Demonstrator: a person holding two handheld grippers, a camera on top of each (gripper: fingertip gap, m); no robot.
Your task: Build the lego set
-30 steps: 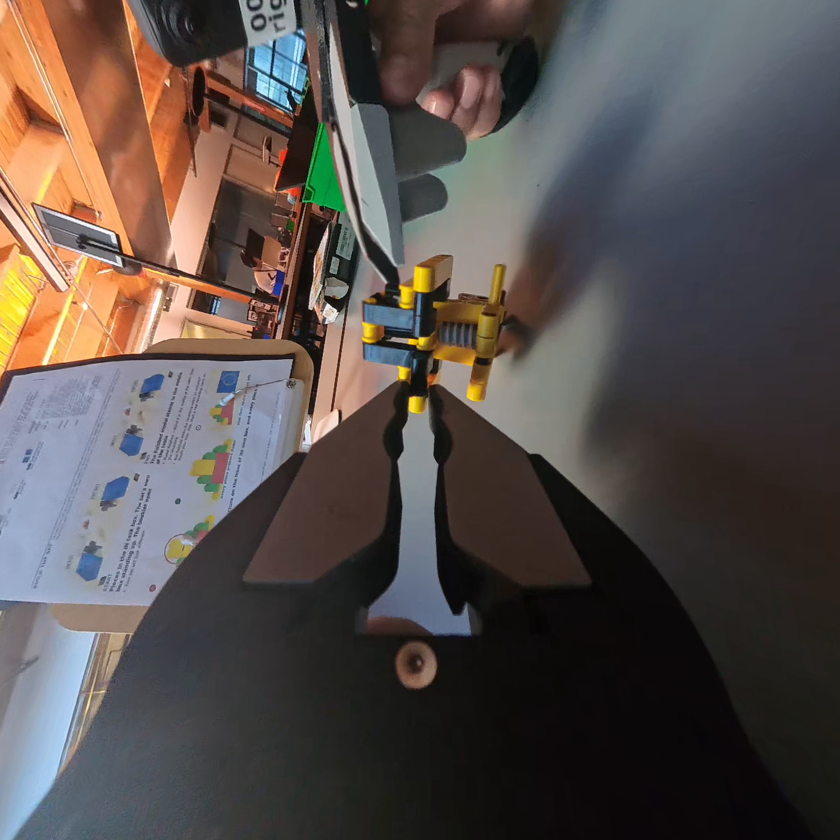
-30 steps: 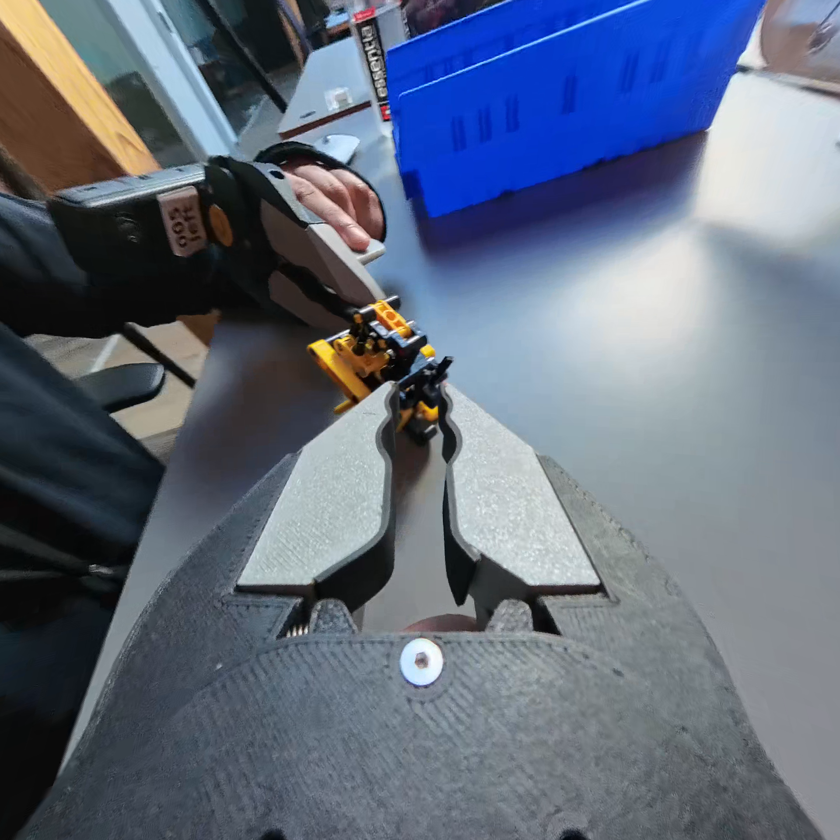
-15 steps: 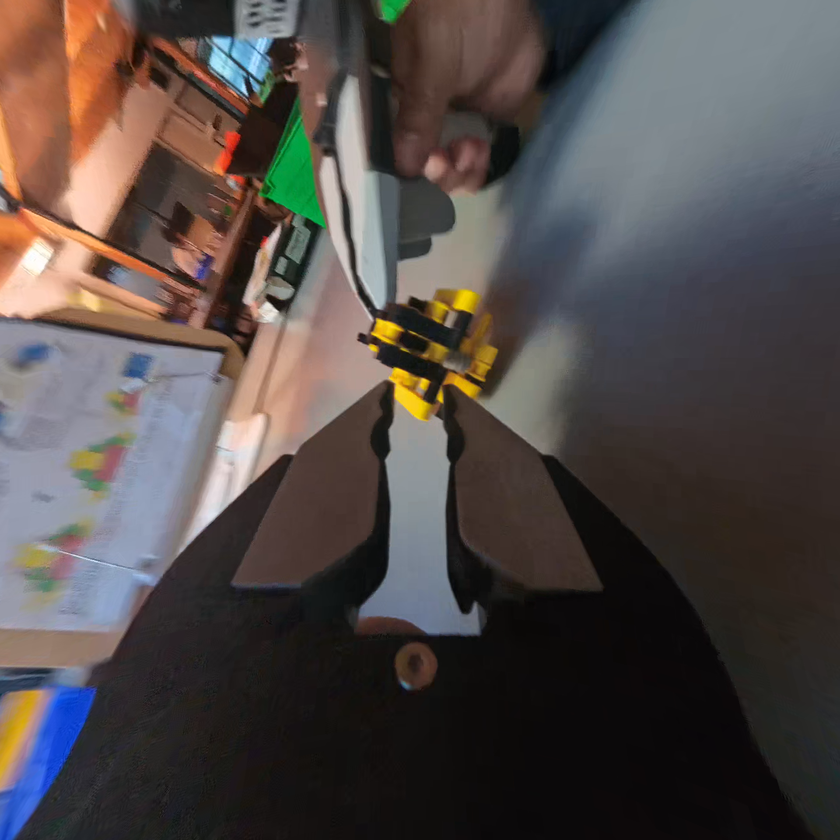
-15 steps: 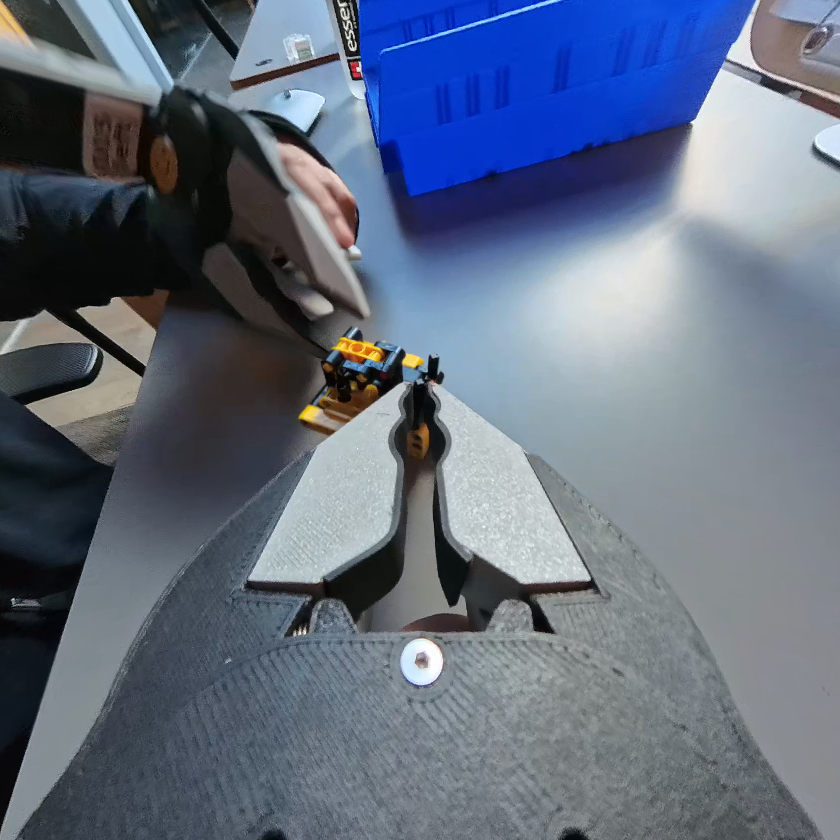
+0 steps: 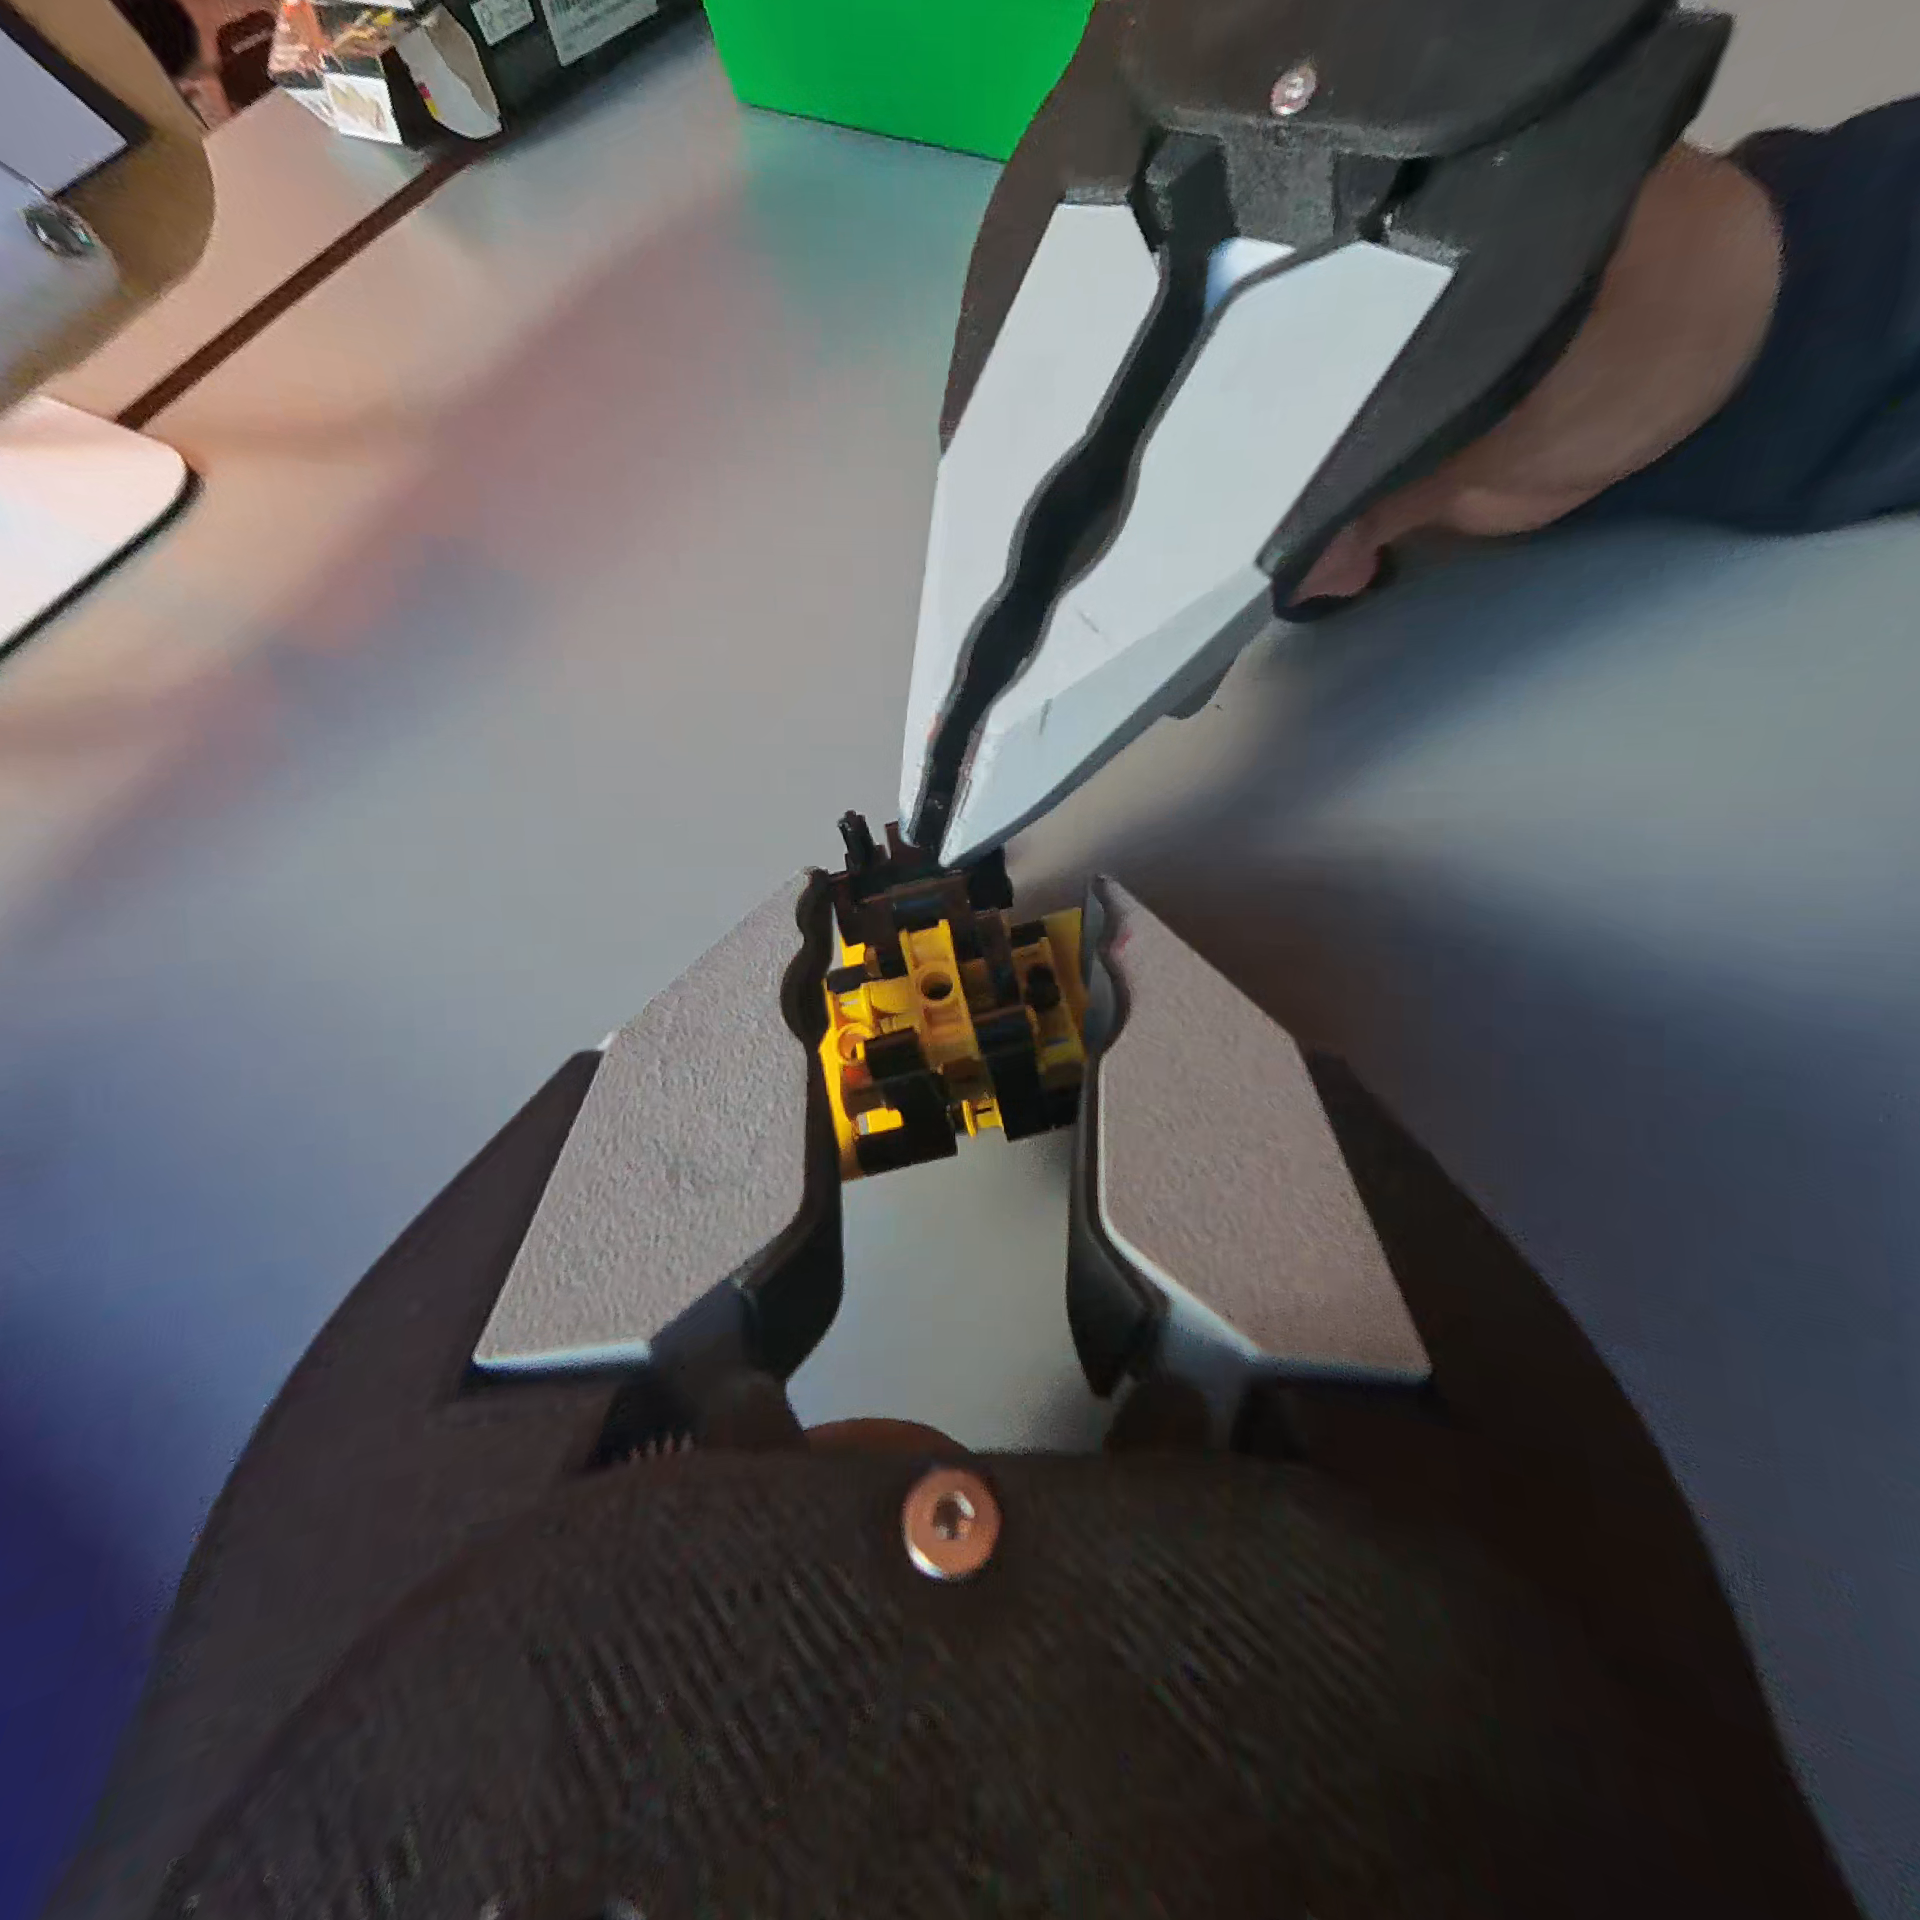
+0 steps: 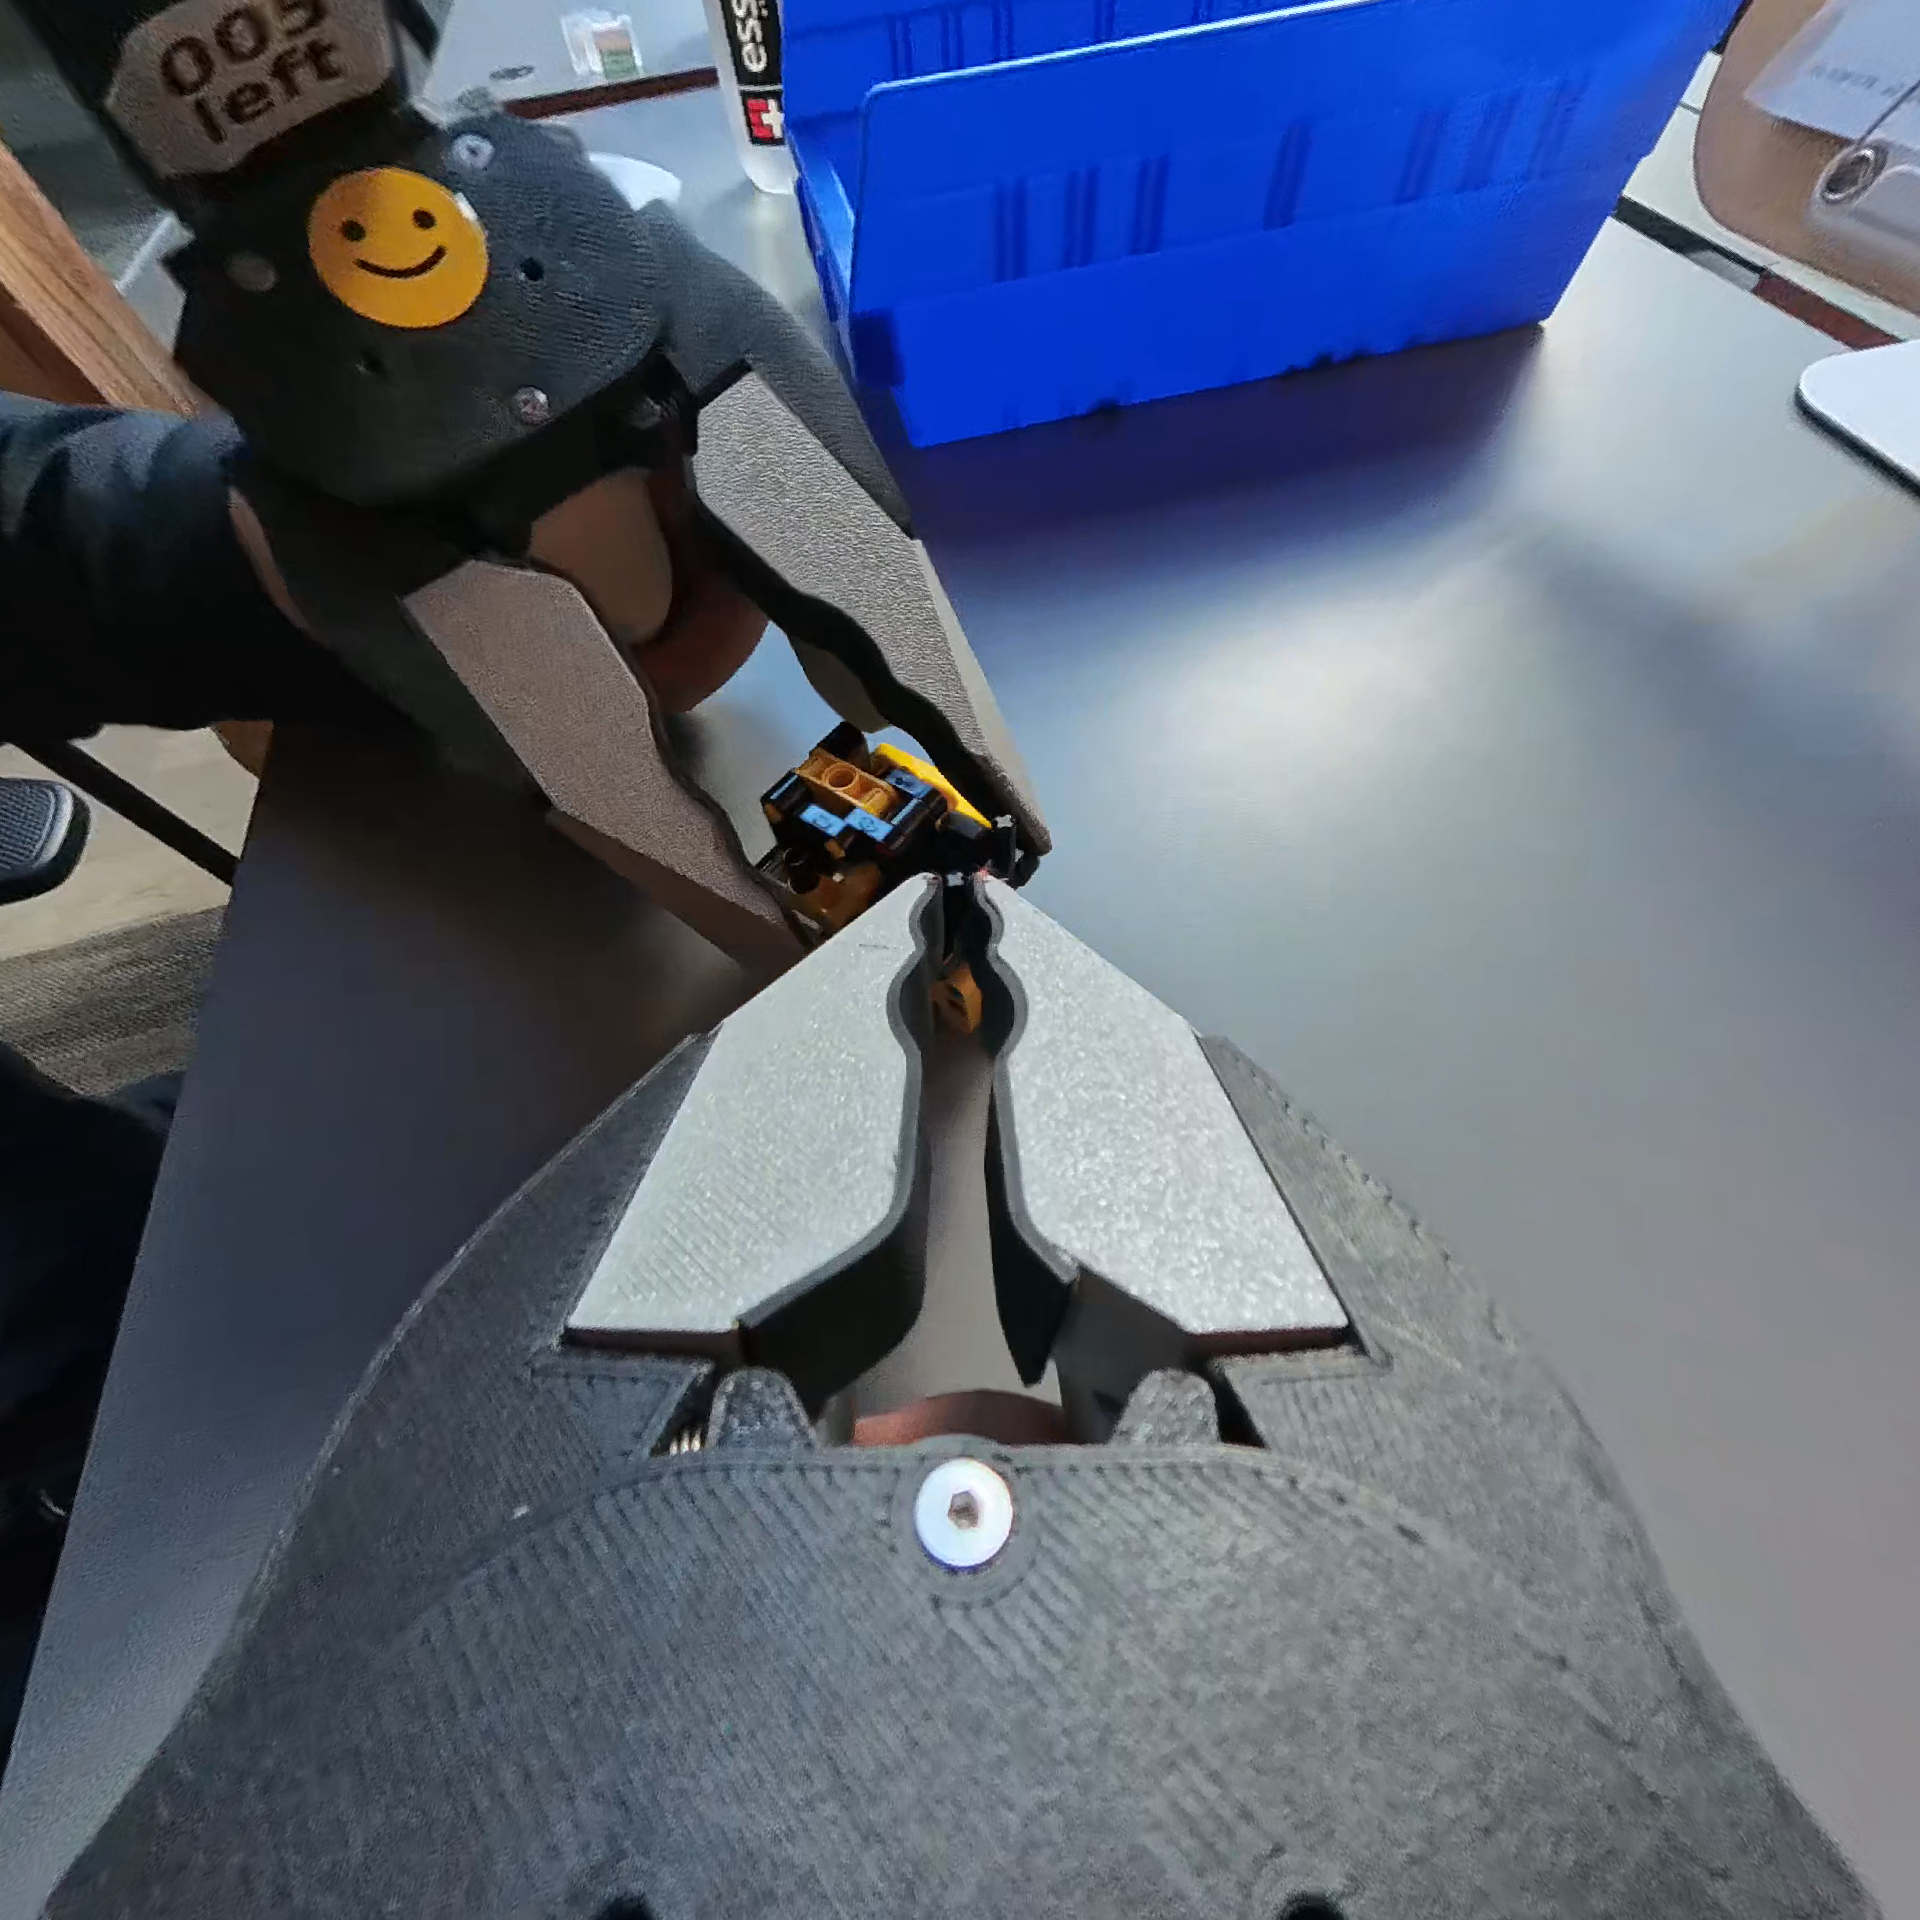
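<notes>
A small yellow-and-black lego model (image 5: 951, 1023) sits between my left gripper's fingers, just above the grey table (image 5: 416, 831). My left gripper (image 5: 956, 902) is closed on the model's two sides. My right gripper (image 5: 932, 831) comes in from above and meets the model's far end with its tips. In the right wrist view my right gripper (image 6: 961, 891) is shut on a small black-and-orange piece (image 6: 956, 1000) at the end of the model (image 6: 857, 816). The left gripper (image 6: 899, 883) straddles the model there.
A blue plastic bin (image 6: 1195, 208) stands behind the work spot, with a bottle (image 6: 758, 83) beside it. A green box (image 5: 894, 62) and small cartons (image 5: 416, 73) lie at the far table edge. A white board (image 5: 62, 520) lies at the left. A person's hand (image 5: 1621, 395) holds the right gripper. Only a small space, under 4 cm, lies between the two pairs of fingers.
My left gripper has turned upright, let go of the model's thin pin and now spans its whole body. My right gripper has closed tighter on the small piece at the model's end.
</notes>
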